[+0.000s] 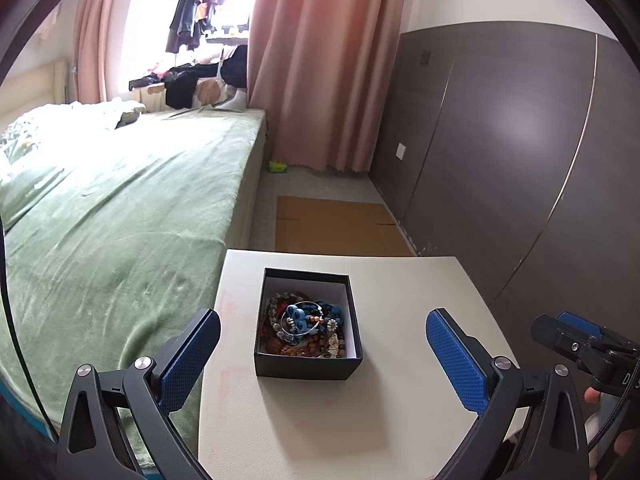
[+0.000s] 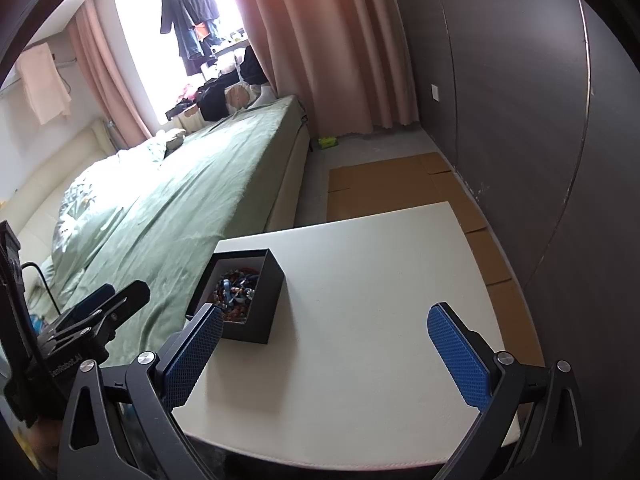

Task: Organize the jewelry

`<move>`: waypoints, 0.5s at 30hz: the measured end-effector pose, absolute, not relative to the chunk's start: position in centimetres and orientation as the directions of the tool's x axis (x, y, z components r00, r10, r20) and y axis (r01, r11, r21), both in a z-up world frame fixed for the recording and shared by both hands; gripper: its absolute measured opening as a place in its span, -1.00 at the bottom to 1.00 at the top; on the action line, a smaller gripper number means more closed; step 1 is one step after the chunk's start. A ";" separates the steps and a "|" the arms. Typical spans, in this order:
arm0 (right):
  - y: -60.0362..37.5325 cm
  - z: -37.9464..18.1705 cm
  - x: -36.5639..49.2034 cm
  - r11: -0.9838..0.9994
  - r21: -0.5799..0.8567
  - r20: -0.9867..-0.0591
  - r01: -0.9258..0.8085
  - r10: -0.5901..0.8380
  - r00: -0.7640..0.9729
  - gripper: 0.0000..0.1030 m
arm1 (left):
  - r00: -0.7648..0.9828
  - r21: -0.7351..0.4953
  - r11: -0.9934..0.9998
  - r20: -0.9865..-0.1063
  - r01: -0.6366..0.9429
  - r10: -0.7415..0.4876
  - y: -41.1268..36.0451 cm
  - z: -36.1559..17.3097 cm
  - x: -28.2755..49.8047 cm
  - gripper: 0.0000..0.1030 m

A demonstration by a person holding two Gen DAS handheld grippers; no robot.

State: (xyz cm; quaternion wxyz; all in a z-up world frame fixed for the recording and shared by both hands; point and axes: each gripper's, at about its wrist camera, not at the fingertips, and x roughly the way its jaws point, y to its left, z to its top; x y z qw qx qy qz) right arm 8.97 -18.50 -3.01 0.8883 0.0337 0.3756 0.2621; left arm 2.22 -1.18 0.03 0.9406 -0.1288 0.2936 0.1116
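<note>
A small black box with a white lining stands on a cream table. It holds a heap of jewelry: bead bracelets, a silver ring bangle and blue pieces. My left gripper is open and empty, its blue pads on either side of the box and just short of it. In the right wrist view the box stands at the table's left side, with the jewelry inside. My right gripper is open and empty over the table, right of the box.
A bed with a green cover runs along the table's left. Flat cardboard lies on the floor beyond the table. A dark wardrobe wall stands on the right. Pink curtains hang at the back. The right gripper shows at the left wrist view's right edge.
</note>
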 end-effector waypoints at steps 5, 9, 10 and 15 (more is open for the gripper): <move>-18.6 -2.9 8.9 0.863 0.257 -0.645 -0.435 0.488 0.588 1.00 | 0.802 -0.175 0.943 -0.583 -0.284 0.133 -1.3 0.0 2.3 0.99; -18.6 -2.8 8.9 0.863 0.257 -0.646 -0.434 0.488 0.588 1.00 | 0.803 -0.174 0.945 -0.582 -0.279 0.130 -1.5 0.0 2.3 0.99; -18.6 -2.8 8.9 0.863 0.256 -0.645 -0.435 0.488 0.588 1.00 | 0.803 -0.173 0.945 -0.581 -0.278 0.130 -1.5 0.0 2.4 0.99; -18.6 -2.9 8.9 0.864 0.256 -0.646 -0.433 0.486 0.588 1.00 | 0.809 -0.179 0.944 -0.574 -0.277 0.128 -1.5 0.1 2.2 0.99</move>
